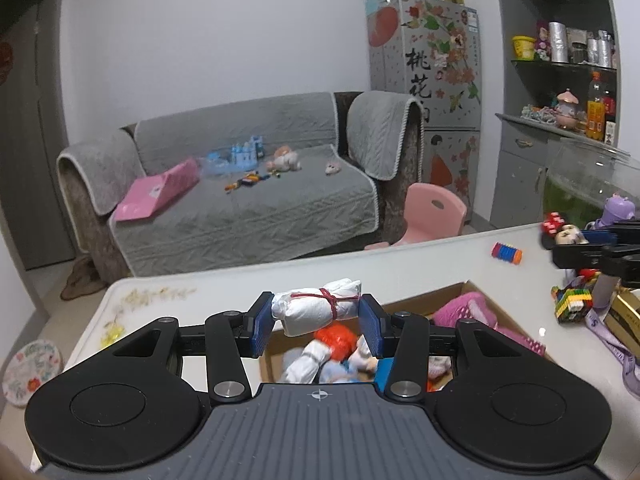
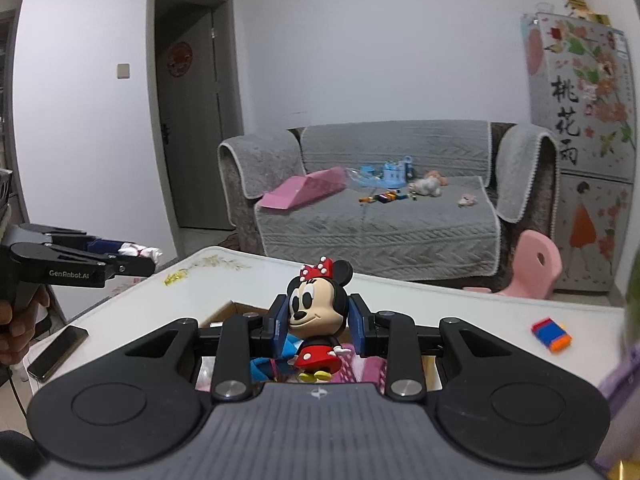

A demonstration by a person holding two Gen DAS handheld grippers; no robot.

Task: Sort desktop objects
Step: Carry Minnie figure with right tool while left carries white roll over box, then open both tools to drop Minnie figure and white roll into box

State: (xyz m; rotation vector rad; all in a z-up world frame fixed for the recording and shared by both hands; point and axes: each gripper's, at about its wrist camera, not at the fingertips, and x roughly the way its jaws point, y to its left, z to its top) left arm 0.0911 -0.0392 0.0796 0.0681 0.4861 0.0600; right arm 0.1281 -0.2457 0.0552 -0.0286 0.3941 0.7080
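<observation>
My left gripper [image 1: 316,320] is shut on a white rolled bundle [image 1: 316,308] tied with a red band, held above an open cardboard box [image 1: 424,300] on the white table. Several toys lie in the box, among them a doll with orange hair [image 1: 336,338]. My right gripper [image 2: 318,320] is shut on the head of a mouse figurine [image 2: 316,308] with a red polka-dot bow and red dress, held upright over the same box [image 2: 224,312]. In the right wrist view the left gripper [image 2: 136,258] shows at the left edge with the bundle. The right gripper's body [image 1: 592,250] enters the left wrist view at the right edge.
A multicoloured ribbed roller [image 1: 506,254] lies on the table [image 1: 240,284] beyond the box. A brick toy [image 1: 572,304], purple straps and a purple bottle [image 1: 620,210] crowd the right side. A phone [image 2: 58,352] lies at the table's left edge. A grey sofa [image 2: 380,216] and pink chair [image 2: 532,268] stand behind.
</observation>
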